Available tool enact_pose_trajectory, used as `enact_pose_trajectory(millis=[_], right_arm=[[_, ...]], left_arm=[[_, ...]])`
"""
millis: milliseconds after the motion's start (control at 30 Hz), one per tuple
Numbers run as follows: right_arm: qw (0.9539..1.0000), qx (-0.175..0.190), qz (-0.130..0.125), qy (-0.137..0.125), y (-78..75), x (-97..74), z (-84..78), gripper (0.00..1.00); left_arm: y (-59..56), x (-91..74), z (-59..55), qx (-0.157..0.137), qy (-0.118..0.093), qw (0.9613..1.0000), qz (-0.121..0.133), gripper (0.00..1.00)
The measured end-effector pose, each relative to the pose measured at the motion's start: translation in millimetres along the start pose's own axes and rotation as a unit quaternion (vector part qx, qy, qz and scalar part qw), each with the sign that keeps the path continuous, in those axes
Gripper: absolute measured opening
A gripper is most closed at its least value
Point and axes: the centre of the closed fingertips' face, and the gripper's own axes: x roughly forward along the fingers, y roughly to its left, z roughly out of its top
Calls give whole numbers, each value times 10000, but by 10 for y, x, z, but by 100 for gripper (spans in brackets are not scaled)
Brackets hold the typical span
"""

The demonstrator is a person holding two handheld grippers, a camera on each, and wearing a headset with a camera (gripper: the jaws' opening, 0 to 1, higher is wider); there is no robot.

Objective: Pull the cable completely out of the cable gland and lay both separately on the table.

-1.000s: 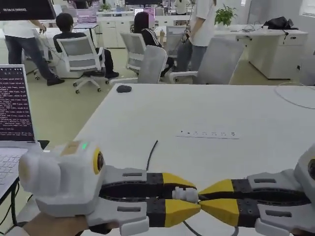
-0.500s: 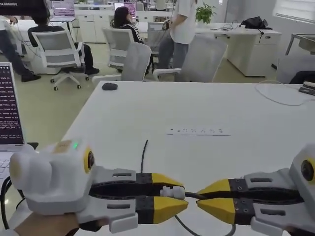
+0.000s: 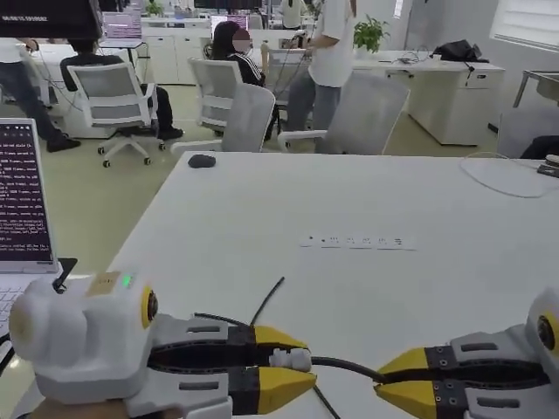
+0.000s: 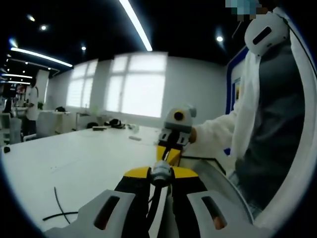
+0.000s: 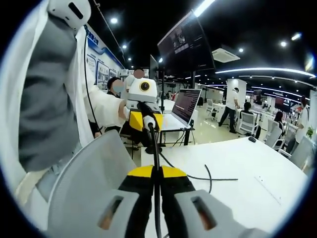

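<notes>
White table (image 3: pixel 393 201) carries black cable (image 3: pixel 266 301); laptop (image 3: pixel 22 196) text unreadably small.

No text can be read. The lines on the laptop screen (image 3: pixel 22 188) at left are too small; the white line on the monitor (image 3: pixel 48 17) at upper left is blurred.

Two grippers: the left gripper (image 3: pixel 306 361) has one white cable gland (image 3: pixel 288 359) between its fingers, and the right gripper (image 3: pixel 381 381) has one black cable (image 3: pixel 345 364) between its own. Beyond the fingers are one table (image 3: pixel 393 192), one power strip (image 3: pixel 358 242), one mouse (image 3: pixel 201 161), one laptop (image 3: pixel 22 201) and four office chairs (image 3: pixel 109 92).
</notes>
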Motion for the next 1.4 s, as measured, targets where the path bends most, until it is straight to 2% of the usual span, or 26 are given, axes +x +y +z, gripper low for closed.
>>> enact_pose_trajectory(millis=[133, 367, 500, 667, 733, 833, 900, 1000, 1133, 1233, 1333, 1400], right_arm=[[10000, -14, 59, 40, -12, -20, -51, 2], [9999, -94, 73, 51, -48, -65, -42, 2], [9999, -90, 70, 82, -44, -97, -52, 2], [9999, -118, -21, 108, -67, -127, -64, 3], [9999, -33, -46, 102, -83, -130, -37, 6], [9999, -37, -33, -138, -72, -103, 128, 14], [9997, -110, 47, -235, -43, -76, 222, 14], [9994, -184, 135, -242, -4, -26, 292, 17], [9990, -311, 206, -243, 18, 26, 313, 14], [9992, -274, 202, -215, 9, 51, 284, 12], [9987, -410, 229, -216, 38, 43, 277, 3], [9987, -379, 222, -256, 40, 21, 289, 3]], left_arm=[[9, 15, -18, -80, 63, 9999, 124, 17], [27, 69, 18, 0, -11, 9996, 266, 16], [56, 119, 35, -93, -79, 9994, 323, 16], [25, 179, 60, -70, -113, 9994, 335, 16], [28, 184, 61, -43, -92, 9993, 347, 16], [-7, 226, 36, 11, 19, 9995, 320, 16], [-23, 261, 12, 36, 74, 9995, 301, 17], [-42, 316, 11, 51, 101, 9996, 266, 17], [-69, 384, 20, 115, 150, 9996, 202, 17], [-71, 423, 31, 161, 153, 9995, 202, 17], [-42, 430, 31, 146, 141, 9995, 253, 17], [-46, 434, 39, 114, 116, 9996, 237, 17]])
